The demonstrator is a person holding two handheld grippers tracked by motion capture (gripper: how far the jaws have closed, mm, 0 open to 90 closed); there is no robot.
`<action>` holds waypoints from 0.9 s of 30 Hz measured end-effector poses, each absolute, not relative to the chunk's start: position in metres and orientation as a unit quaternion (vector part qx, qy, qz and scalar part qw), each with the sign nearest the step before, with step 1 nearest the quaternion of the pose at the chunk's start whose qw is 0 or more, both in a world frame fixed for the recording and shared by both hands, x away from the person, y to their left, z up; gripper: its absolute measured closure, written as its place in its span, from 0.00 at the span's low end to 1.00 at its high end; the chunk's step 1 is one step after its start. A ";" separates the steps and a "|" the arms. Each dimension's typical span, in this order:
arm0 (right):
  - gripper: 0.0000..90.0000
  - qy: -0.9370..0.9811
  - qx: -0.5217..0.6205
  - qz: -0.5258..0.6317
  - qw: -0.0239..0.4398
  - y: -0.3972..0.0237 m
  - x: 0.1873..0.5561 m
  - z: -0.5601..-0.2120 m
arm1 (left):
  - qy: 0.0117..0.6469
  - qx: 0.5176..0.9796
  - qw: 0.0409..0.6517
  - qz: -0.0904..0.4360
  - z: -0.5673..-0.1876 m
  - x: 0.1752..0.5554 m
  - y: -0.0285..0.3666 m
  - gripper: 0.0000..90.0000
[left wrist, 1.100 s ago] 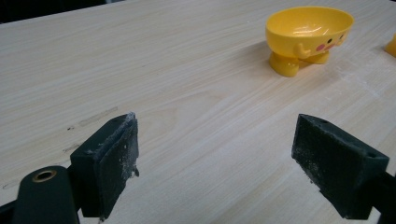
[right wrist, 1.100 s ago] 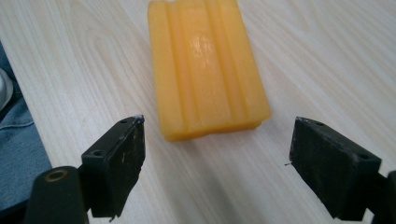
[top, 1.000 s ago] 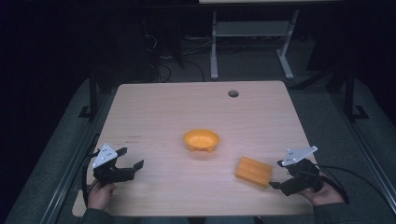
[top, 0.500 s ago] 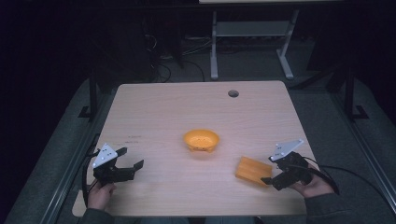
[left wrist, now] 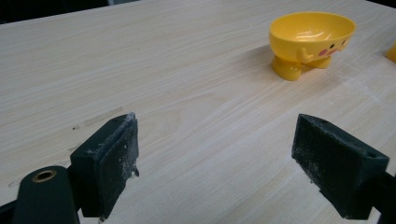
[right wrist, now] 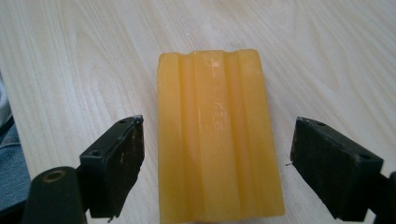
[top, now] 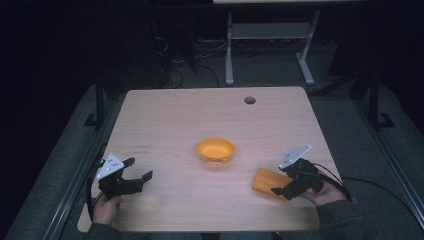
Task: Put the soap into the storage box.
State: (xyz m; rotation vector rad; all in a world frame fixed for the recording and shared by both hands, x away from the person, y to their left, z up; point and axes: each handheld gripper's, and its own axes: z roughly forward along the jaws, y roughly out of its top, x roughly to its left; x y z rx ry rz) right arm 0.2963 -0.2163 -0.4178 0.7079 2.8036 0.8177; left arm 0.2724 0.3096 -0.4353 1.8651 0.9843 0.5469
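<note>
Lining up a grab looks like the step in hand: right gripper (right wrist: 217,154) sits at the near right of the table (top: 165,125) w/ jaws spread wide, one each side of the orange ribbed block (right wrist: 217,135), neither pad touching it as far as the right gripper view shows. The block lies flat on the wood, long axis running along the gripper's line, w/ clear gaps to both pads. In the high view the same gripper (top: 284,189) is at the block's (top: 265,181) near-right end. Next move, I'd judge: push fwd a bit so the pads reach mid-length, drop low, then close square on the long sides; the ribs may let it slip if the bite is skewed. Left gripper (top: 137,171) rests at the near left, jaws also wide apart, holding nothing, just bare wood between them. Farther off, mid-table, stands the yellow footed bowl (top: 215,150), apart from the block, prob. where the block goes.
</note>
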 end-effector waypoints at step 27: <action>0.16 0.946 0.231 0.223 0.039 -0.191 0.313 -0.442 | 0.401 0.757 0.466 0.220 -0.436 0.273 0.309 0.16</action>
